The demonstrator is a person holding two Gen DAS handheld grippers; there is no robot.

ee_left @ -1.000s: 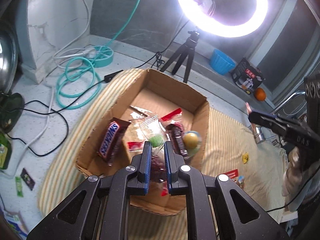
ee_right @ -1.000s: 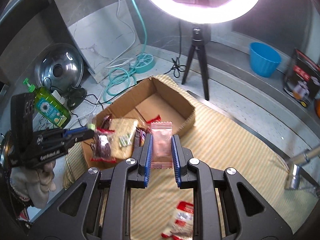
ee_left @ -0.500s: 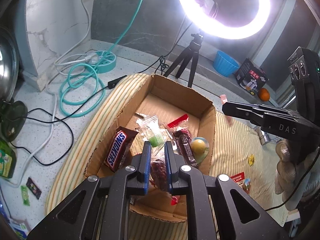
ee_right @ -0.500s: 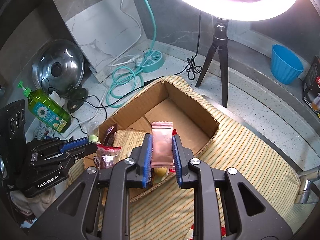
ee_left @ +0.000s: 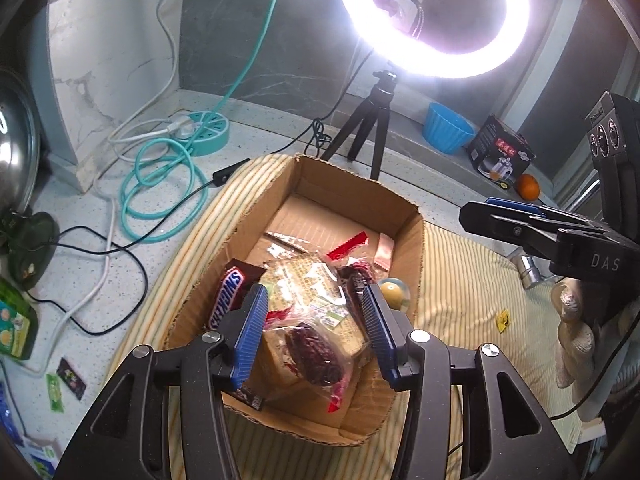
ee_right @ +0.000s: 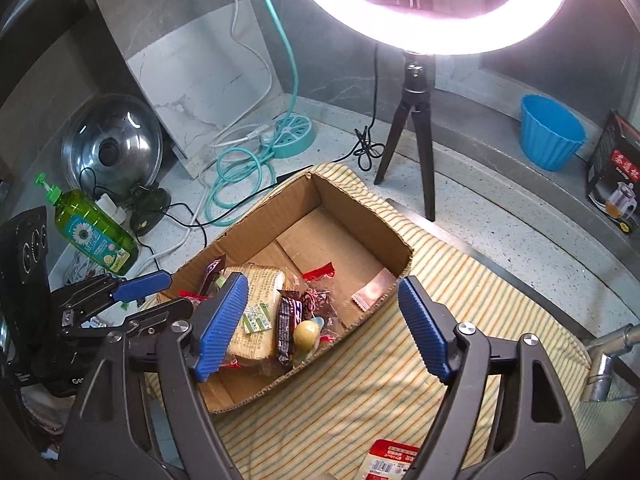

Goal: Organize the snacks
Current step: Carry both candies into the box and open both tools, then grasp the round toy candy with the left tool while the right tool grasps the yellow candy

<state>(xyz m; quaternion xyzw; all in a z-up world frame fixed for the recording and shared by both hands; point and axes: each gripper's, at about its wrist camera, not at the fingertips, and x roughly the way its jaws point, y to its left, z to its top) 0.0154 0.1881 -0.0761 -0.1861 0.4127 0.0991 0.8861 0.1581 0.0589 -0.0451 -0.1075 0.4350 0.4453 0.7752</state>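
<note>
A cardboard box on a striped cloth holds several snacks: a Snickers bar, a biscuit pack and a yellow ball sweet. My left gripper hangs over the box's near end with its jaws opening. A clear packet of dark red snack lies loose on the pile below them, touched by neither pad. My right gripper is over the box's other side, jaws opening wide with nothing between them. A pink packet lies on the box floor by the wall.
A ring light on a tripod stands behind the box, with a blue tub and a black carton on the ledge. A green soap bottle, a pot lid and cables lie left. A red-and-white packet lies on the cloth.
Both grippers went from shut to open. The dark red packet left the left jaws and lies on the pile. The pink packet left the right jaws and lies in the box.
</note>
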